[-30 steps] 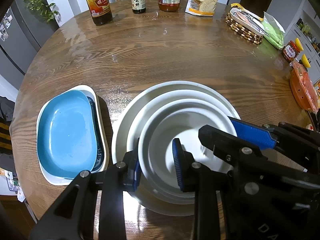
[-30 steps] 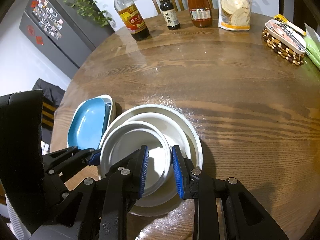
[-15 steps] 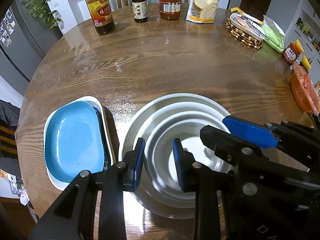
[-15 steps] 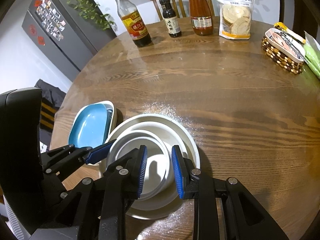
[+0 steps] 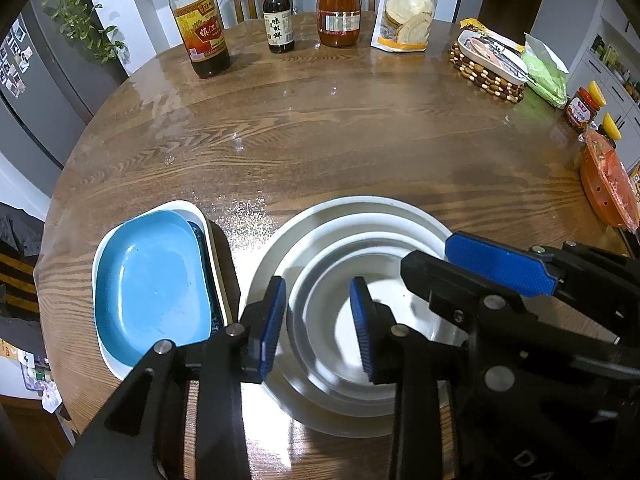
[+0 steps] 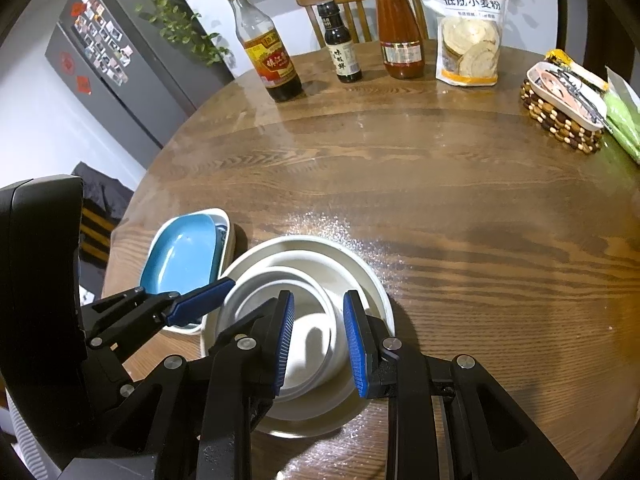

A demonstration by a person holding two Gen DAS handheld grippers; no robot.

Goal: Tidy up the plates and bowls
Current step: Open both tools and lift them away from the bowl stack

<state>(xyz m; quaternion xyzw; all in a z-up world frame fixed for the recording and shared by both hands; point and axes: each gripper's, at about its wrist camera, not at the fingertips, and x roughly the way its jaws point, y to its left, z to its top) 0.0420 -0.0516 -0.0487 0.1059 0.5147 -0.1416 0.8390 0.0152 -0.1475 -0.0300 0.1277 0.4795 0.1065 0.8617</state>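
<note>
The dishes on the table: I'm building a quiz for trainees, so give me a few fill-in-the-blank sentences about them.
1. The blue dish lies inside a ____ dish.
2. The round white dishes sit nested in a ____.
3. The blue dish lies to the ____ of the round white dishes in both views.
4. The tall bottle at the table's far edge has a ____ cap.

Missing words: white; stack; left; yellow

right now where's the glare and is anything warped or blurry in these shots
Left wrist view: bright glare on the table between the blue dish and the white plates, fisheye bends the table edge, corners dark. Right wrist view: similar sparkle beyond the plates, the claw casts a shadow in the top plate; bottles sharp but leaning.
</note>
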